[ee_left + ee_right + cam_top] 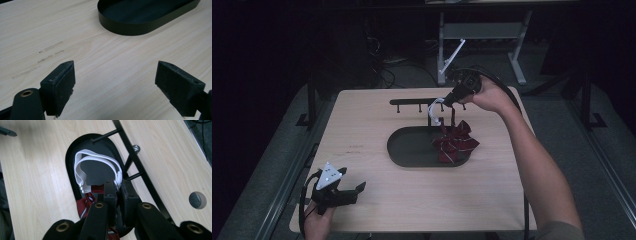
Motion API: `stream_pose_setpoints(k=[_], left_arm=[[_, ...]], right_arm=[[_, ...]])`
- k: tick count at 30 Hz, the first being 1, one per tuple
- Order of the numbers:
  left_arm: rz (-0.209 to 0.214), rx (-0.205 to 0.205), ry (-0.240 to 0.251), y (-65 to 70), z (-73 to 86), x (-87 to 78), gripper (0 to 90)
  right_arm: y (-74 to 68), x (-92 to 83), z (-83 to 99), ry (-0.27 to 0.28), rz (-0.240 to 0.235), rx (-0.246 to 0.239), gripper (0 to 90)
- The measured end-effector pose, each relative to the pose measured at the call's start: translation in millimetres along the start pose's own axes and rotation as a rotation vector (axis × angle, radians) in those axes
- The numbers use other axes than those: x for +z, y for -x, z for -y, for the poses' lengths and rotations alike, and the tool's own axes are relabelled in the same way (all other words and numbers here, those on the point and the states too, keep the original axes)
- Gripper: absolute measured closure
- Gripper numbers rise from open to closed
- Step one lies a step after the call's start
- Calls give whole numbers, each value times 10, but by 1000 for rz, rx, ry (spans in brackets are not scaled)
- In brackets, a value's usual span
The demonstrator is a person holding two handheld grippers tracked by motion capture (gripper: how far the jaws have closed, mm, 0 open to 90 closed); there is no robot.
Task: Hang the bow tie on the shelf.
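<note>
— So, where does the right tongs stand?

— It hangs above the far end of the black oval tray, beside the black hook rack at the back of the tabletop. Its jaws are pressed together on the white elastic loop of a dark red bow tie.

— And the bow tie itself?

— It dangles from that loop, its red striped folds over the right half of the tray; whether they touch the tray floor cannot be told. In the right gripper view the white elastic loop arches out from the closed tongs over the tray, with a bit of the red cloth below and the rack running just beside.

— What about the left tongs?

— It sits low at the near left corner of the tabletop, well apart from the tray. In the left gripper view its jaws stand wide with nothing between them, just bare wood, and the tray wall lies ahead.
</note>
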State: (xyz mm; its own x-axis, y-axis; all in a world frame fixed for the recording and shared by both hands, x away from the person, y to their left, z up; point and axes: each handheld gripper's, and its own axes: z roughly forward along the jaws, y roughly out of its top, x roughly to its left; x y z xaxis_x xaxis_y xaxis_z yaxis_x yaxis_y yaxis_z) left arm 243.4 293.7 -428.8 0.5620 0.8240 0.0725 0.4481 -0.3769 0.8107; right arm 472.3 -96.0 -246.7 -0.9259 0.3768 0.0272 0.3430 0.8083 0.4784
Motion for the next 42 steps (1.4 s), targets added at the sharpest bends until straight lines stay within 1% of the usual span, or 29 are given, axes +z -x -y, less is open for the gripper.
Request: stream_pose_setpoints(k=[3,5,7,12,20,23,26,30,35,41,42], left_arm=[[3,-5,3,6,1,8,161],[4,-3,5,11,0,11,161],[4,0,5,12,0,11,161],[4,-2,5,12,-1,11,161],[4,-3,1,13,0,6,161],[4,-1,-1,11,0,5,161],[3,-3,1,8,0,3,161],[4,-2,0,8,-2,3,161],[4,1,0,10,-2,1,161],[3,-1,-1,10,-3,1,161],[4,2,-1,12,-4,1,161]], right_arm=[[50,21,-2,-10,9,18,836],[85,31,5,-9,10,35,836],[115,50,15,-11,12,42,834],[150,97,25,-38,18,63,833],[202,183,42,-60,30,83,825],[217,202,48,-60,31,96,821],[228,217,50,-62,36,97,804],[228,204,47,-51,38,102,798],[222,207,44,-52,37,97,792],[204,215,52,-55,24,91,777],[202,214,62,-53,13,91,765]])
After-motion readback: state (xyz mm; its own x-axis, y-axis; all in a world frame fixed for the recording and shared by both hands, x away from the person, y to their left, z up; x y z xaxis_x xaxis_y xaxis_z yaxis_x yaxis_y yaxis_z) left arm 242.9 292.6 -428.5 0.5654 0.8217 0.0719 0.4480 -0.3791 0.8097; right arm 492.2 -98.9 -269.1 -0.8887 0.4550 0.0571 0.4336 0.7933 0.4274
